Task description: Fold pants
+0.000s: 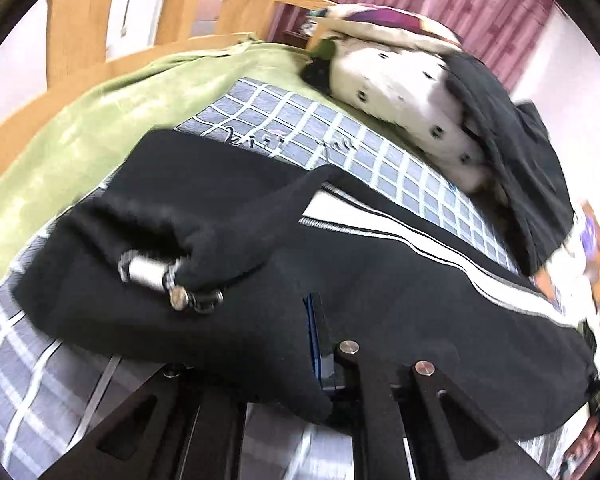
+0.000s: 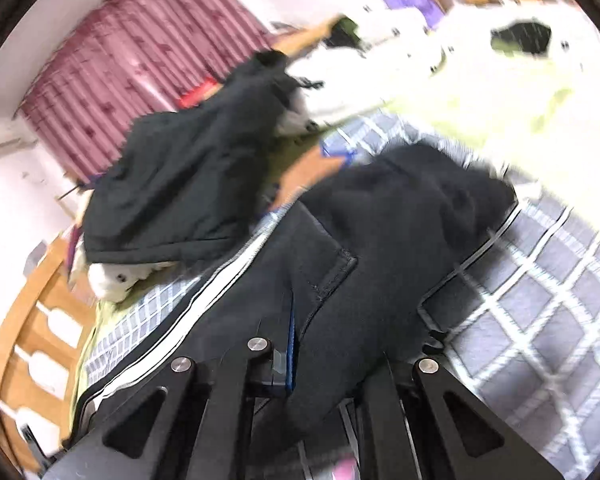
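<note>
Black pants (image 1: pixel 380 280) with white side stripes (image 1: pixel 440 248) lie on a grey checked blanket (image 1: pixel 340 136). A drawstring with metal tips (image 1: pixel 148 274) hangs at the bunched waistband. My left gripper (image 1: pixel 316 360) is shut on the black cloth, which drapes over its fingers. In the right wrist view my right gripper (image 2: pixel 300 360) is also shut on the pants (image 2: pixel 380 220); the cloth hides most of its fingers. The view is blurred by motion.
A green bedspread (image 1: pixel 100 120) covers the bed under the blanket. A white spotted pillow (image 1: pixel 400 92) and a dark garment (image 1: pixel 520 160) lie at the far side. A wooden bed frame (image 1: pixel 60 92) and red curtains (image 2: pixel 140 40) stand behind.
</note>
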`<state>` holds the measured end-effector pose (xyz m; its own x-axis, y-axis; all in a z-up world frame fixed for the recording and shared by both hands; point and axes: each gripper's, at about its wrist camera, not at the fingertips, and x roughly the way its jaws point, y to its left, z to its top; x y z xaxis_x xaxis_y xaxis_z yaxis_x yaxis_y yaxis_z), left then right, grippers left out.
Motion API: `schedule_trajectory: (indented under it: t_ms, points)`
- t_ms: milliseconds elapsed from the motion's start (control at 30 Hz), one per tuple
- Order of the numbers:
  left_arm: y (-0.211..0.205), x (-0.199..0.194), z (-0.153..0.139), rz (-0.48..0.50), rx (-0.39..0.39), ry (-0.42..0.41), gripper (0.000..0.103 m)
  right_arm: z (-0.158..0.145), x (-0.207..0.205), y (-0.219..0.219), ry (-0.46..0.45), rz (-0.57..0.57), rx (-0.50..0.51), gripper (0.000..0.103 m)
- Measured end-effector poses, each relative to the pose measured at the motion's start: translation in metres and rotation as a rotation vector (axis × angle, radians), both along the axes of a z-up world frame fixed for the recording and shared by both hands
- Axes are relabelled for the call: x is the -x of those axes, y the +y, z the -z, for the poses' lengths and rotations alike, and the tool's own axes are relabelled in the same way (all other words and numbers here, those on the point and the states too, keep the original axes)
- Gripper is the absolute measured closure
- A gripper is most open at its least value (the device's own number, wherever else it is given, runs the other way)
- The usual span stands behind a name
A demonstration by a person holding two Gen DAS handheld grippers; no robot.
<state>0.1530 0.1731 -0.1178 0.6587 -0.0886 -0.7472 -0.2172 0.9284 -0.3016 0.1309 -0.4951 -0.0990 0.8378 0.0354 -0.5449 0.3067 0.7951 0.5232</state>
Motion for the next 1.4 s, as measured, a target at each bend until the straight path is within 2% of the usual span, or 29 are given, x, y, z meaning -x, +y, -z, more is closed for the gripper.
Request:
schedule_trajectory:
  t_ms: [67,167,233,267,333,433,467,500,567,600,633,700,767,867,900,933,967,1000,1067,1100,1133,1200,1267,1333,1367,1400]
  points:
    - [-0.004,0.018,-0.002,0.041,-0.027,0.016,0.093,-0.012,0.024,-0.005,0.004,0.002,0.050,0.096]
    - [-0.010,0.053,0.008,0.109,-0.006,0.063,0.093,-0.016,0.066,-0.030,0.061,-0.003,0.042,0.096]
    - [-0.016,0.073,0.021,0.143,0.003,0.094,0.092,-0.009,0.089,-0.043,0.127,-0.021,0.046,0.096]
    - [-0.019,0.081,0.027,0.155,-0.009,0.099,0.092,-0.003,0.102,-0.050,0.171,-0.032,0.053,0.096]
    - [-0.026,0.089,0.038,0.153,-0.083,0.101,0.088,0.009,0.116,-0.056,0.212,-0.048,0.049,0.093]
    - [-0.028,0.090,0.039,0.142,-0.108,0.107,0.085,0.039,0.124,-0.059,0.321,-0.081,0.011,0.085]
    - [-0.028,0.091,0.038,0.132,-0.118,0.109,0.072,0.042,0.131,-0.068,0.323,-0.075,-0.037,0.082]
    - [-0.027,0.095,0.037,0.113,-0.138,0.111,0.050,0.042,0.141,-0.074,0.294,-0.061,-0.072,0.076]
    - [-0.023,0.103,0.036,0.082,-0.147,0.099,0.028,0.035,0.154,-0.091,0.209,0.003,-0.103,0.059]
    - [-0.019,0.110,0.035,0.062,-0.135,0.084,0.028,0.032,0.156,-0.097,0.193,0.034,-0.091,0.045]
    - [-0.017,0.115,0.035,0.056,-0.123,0.080,0.028,0.029,0.157,-0.104,0.173,0.065,-0.077,0.037]
    - [-0.012,0.122,0.034,0.042,-0.099,0.076,0.028,0.030,0.151,-0.117,0.157,0.097,-0.073,0.036]
    - [-0.009,0.125,0.032,0.015,-0.100,0.069,0.028,0.040,0.141,-0.130,0.155,0.107,-0.127,0.034]
    - [-0.006,0.137,0.026,-0.049,-0.091,0.038,0.028,0.068,0.117,-0.150,0.147,0.147,-0.312,0.033]
    - [-0.005,0.140,0.024,-0.063,-0.089,0.025,0.028,0.073,0.112,-0.155,0.155,0.166,-0.327,0.048]
    - [-0.005,0.144,0.020,-0.078,-0.090,0.001,0.028,0.071,0.109,-0.156,0.168,0.187,-0.299,0.065]
    - [-0.005,0.148,0.016,-0.081,-0.098,-0.016,0.028,0.059,0.106,-0.157,0.151,0.188,-0.207,0.068]
    - [-0.005,0.150,0.010,-0.083,-0.115,-0.031,0.028,0.044,0.106,-0.158,0.099,0.152,-0.136,0.071]
    - [-0.007,0.152,0.002,-0.079,-0.166,-0.056,0.028,0.025,0.111,-0.158,-0.008,0.119,-0.088,0.071]
    - [-0.008,0.151,0.000,-0.076,-0.182,-0.056,0.028,0.022,0.111,-0.157,-0.020,0.125,-0.084,0.069]
    - [-0.008,0.146,-0.001,-0.068,-0.192,-0.046,0.028,0.023,0.108,-0.155,0.008,0.129,-0.071,0.065]
    - [-0.010,0.138,-0.002,-0.034,-0.197,-0.034,0.028,0.029,0.094,-0.147,0.156,0.122,0.023,0.058]
    - [-0.015,0.128,-0.001,-0.017,-0.246,-0.003,0.028,0.036,0.093,-0.141,0.260,0.114,0.081,0.058]
    - [-0.015,0.115,0.005,-0.004,-0.305,0.033,0.028,0.034,0.117,-0.135,0.277,0.165,0.139,0.057]
    - [-0.012,0.108,0.010,-0.001,-0.311,0.052,0.032,0.030,0.130,-0.132,0.270,0.181,0.165,0.057]
    - [-0.009,0.103,0.013,0.005,-0.297,0.062,0.049,0.024,0.139,-0.127,0.261,0.184,0.181,0.057]
